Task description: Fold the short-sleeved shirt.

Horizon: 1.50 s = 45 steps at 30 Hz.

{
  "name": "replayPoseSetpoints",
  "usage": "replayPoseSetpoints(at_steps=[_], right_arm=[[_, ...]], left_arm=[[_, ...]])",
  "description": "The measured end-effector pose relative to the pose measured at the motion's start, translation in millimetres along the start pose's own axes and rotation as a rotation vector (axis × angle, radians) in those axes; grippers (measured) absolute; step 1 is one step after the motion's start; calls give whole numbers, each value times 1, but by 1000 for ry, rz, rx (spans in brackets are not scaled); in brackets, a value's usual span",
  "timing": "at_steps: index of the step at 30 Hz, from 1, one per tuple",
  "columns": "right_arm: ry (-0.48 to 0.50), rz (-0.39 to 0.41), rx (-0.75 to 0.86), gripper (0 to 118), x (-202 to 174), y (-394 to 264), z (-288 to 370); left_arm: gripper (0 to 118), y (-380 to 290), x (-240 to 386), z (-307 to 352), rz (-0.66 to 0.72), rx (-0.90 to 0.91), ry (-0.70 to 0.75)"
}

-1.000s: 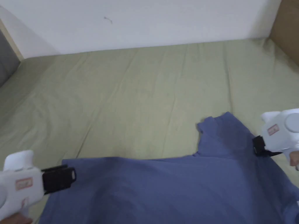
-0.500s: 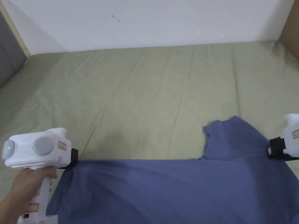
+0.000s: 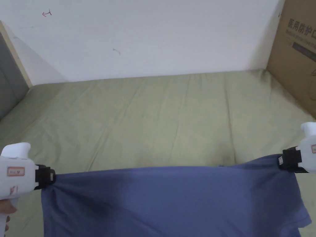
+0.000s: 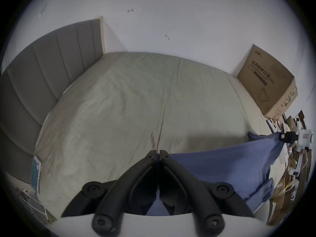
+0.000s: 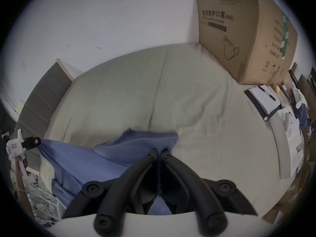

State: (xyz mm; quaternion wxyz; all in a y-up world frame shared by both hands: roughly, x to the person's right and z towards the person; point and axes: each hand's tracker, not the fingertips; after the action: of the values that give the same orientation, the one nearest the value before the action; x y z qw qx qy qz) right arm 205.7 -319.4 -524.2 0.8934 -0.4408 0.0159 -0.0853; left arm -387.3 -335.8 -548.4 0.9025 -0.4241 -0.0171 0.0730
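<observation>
The blue short-sleeved shirt [image 3: 172,200] hangs stretched between both grippers above the near edge of the bed. My left gripper [image 3: 53,179] is shut on its left top corner, and the left gripper view shows the jaws pressed together on blue cloth [image 4: 222,165]. At the right, my right gripper [image 3: 280,160] is shut on the other top corner; in the right gripper view the fabric [image 5: 106,157] bunches at the closed jaw tips. The shirt's lower part drops out of the head view.
The bed has an olive-green sheet [image 3: 160,117]. A large cardboard box [image 3: 296,52] stands at the far right corner against the white wall. A grey headboard [image 4: 42,80] bounds the left side. A notebook with a pen [image 5: 263,100] lies near the bed's right edge.
Both grippers have risen and spread apart, lifting the shirt off the bed and pulling its top edge taut. The sleeve that lay on the sheet is now raised. The head camera tilted up.
</observation>
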Motion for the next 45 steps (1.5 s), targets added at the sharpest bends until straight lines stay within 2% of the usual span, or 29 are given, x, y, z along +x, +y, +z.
replayPoseSetpoints(at_steps=[4, 6, 11, 14, 15, 17, 18, 19, 20, 21, 22, 23, 24, 26, 28, 29, 30, 31, 32, 33, 35, 37, 38, 40, 43, 45], right_arm=[[-1, 49, 15, 2, 5, -47, 42], [2, 40, 7, 2, 14, -81, 55], [-12, 53, -106, 2, 24, -175, 60], [-75, 8, -130, 3, 29, -219, 35], [-96, -31, -124, 3, 28, -231, 28], [-60, -43, -128, 4, 25, -245, 18], [-63, -35, -128, 11, 25, -249, 14], [-106, -15, -128, 35, 23, -249, 13], [-136, -17, -122, 54, 23, -246, 16], [-175, -41, -122, 65, 23, -242, 22], [-157, -49, -109, 67, 24, -238, 29], [-151, -63, -74, 69, 24, -236, 39], [-165, -74, -35, 69, 22, -232, 48], [-173, -59, 47, 68, 14, -227, 71], [-115, -49, 106, 65, 0, -223, 88], [-74, -34, 137, 58, -10, -222, 96], [-55, -12, 169, 44, -23, -223, 103], [-67, 12, 198, 20, -37, -225, 108], [-119, 12, 253, 4, -52, -230, 113], [-154, 10, 283, 2, -64, -235, 114], [-87, 31, 329, 0, -86, -245, 116], [-46, 27, 323, 0, -104, -250, 110], [6, 43, 313, 0, -113, -252, 108], [48, 64, 288, 0, -125, -253, 102], [47, 82, 275, 0, -140, -251, 93], [66, 85, 257, 0, -146, -250, 88]], left_arm=[[0, -49, -4, 38, -33, -2, -2], [0, -80, -8, 50, -29, -7, -3], [0, -155, -22, 53, 20, -78, 14], [0, -189, -26, 39, 30, -125, 19], [0, -201, -28, 32, 25, -145, 26], [0, -216, -29, 23, 38, -168, 55], [8, -220, -32, 24, 51, -163, 50], [19, -222, -34, 27, 85, -128, 27], [37, -222, -38, 25, 108, -105, 18], [70, -219, -39, 28, 126, -110, 30], [97, -218, -42, 31, 157, -104, 44], [111, -217, -46, 38, 181, -80, 39], [114, -216, -45, 50, 194, -48, 31], [114, -214, -49, 70, 221, 23, 27], [113, -213, -54, 85, 231, 18, 19], [108, -214, -56, 93, 234, 15, -8], [91, -217, -56, 101, 236, 38, -33], [72, -222, -56, 107, 235, 68, -56], [54, -226, -54, 112, 240, 79, -75], [36, -233, -58, 111, 256, 83, -92], [0, -246, -70, 104, 328, 62, -144], [0, -262, -80, 101, 437, 58, -165], [0, -269, -85, 101, 476, 74, -190], [0, -276, -90, 103, 484, 79, -182], [0, -282, -100, 102, 525, 93, -213], [0, -280, -107, 99, 571, 91, -292]])
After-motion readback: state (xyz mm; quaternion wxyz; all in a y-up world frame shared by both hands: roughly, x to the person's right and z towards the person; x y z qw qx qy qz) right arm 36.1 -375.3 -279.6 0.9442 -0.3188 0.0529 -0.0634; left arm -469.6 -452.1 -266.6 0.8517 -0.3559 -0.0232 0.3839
